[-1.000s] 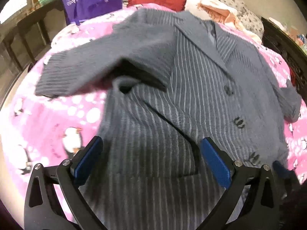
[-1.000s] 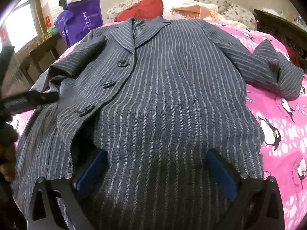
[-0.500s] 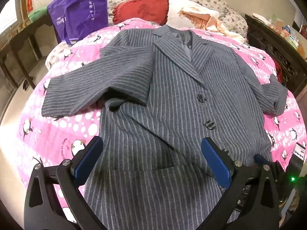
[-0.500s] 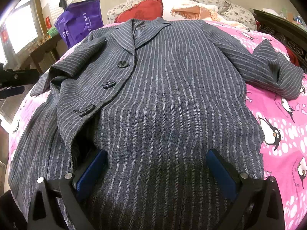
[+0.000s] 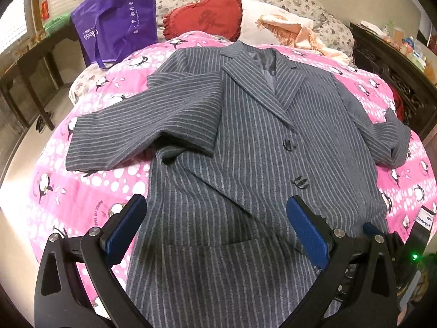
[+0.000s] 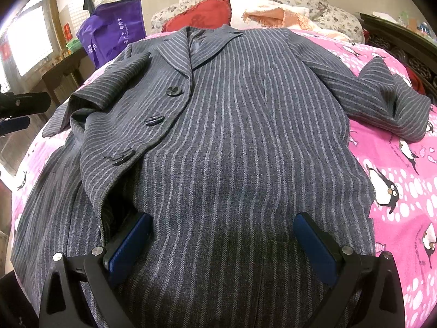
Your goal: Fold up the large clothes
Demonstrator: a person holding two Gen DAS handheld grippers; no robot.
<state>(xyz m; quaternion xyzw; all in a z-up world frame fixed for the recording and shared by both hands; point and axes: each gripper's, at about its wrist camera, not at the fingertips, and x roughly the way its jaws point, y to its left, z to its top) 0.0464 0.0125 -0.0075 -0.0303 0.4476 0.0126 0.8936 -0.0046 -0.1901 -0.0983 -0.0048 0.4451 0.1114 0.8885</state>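
Both grippers, left (image 5: 215,227) and right (image 6: 222,242), wide open, empty, over striped coat (image 5: 245,142); collar toward 12 o'clock.

One coat (image 5: 245,164), three buttons (image 6: 154,120).

Purple bag (image 5: 117,19) beside red cushion (image 5: 204,16) on pink penguin bedspread (image 5: 82,180)

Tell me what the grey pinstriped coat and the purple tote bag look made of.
Grey pinstriped coat: looks like a matte woven wool-type suiting, with visible twill weave and a shinier grey lining at the collar. Purple tote bag: probably non-woven synthetic fabric, stiff, creased, faintly sheened, with printed white lettering.
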